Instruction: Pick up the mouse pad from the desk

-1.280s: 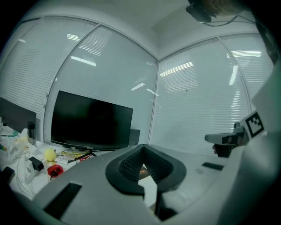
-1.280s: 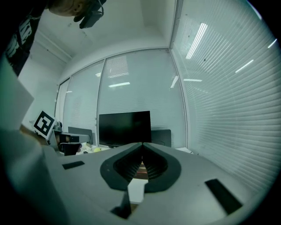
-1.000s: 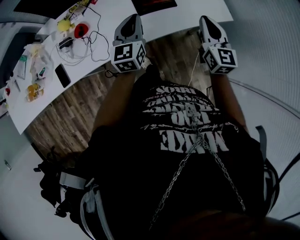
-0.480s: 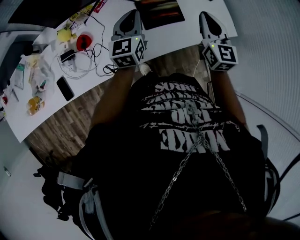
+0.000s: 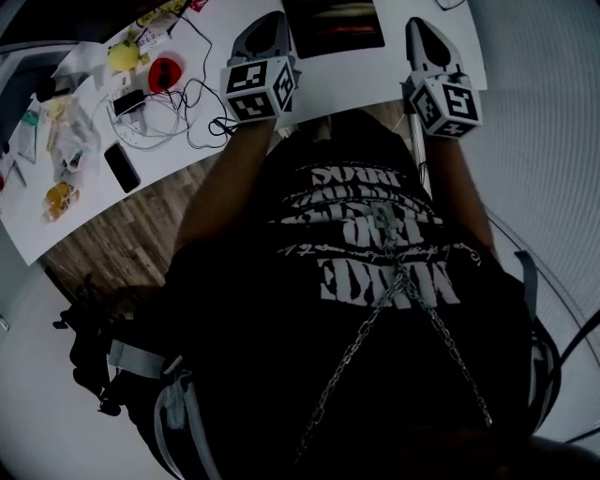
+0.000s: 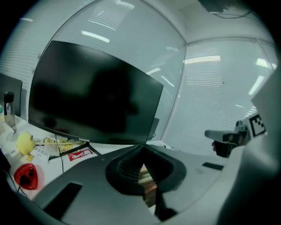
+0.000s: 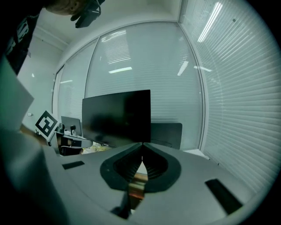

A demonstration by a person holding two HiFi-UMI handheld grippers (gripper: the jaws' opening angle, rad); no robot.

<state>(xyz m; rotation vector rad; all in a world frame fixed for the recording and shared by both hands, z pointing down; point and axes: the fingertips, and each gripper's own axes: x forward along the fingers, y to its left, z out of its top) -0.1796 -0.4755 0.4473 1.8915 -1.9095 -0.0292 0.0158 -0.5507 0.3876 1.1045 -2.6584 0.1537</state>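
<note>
The mouse pad (image 5: 342,23), a dark rectangle with an orange-brown print, lies flat on the white desk (image 5: 187,150) at the top middle of the head view. My left gripper (image 5: 270,21) hovers over the desk just left of the pad, its jaws shut on nothing. My right gripper (image 5: 418,26) hangs just right of the pad, also shut and empty. In the left gripper view the closed fingertips (image 6: 142,148) point at a black monitor (image 6: 96,96), with a strip of the pad (image 6: 148,186) showing below them. The right gripper view shows the same strip of the pad (image 7: 137,185).
Left of the grippers the desk holds a red object (image 5: 166,70), a yellow object (image 5: 122,56), tangled cables (image 5: 178,103), a black phone (image 5: 122,169) and several snack packets (image 5: 61,192). The desk's near edge runs past my torso, with wooden floor (image 5: 131,234) below.
Both grippers have moved forward from the desk's edge to over the desk, one on each side of the mouse pad. Their jaws stayed shut.
</note>
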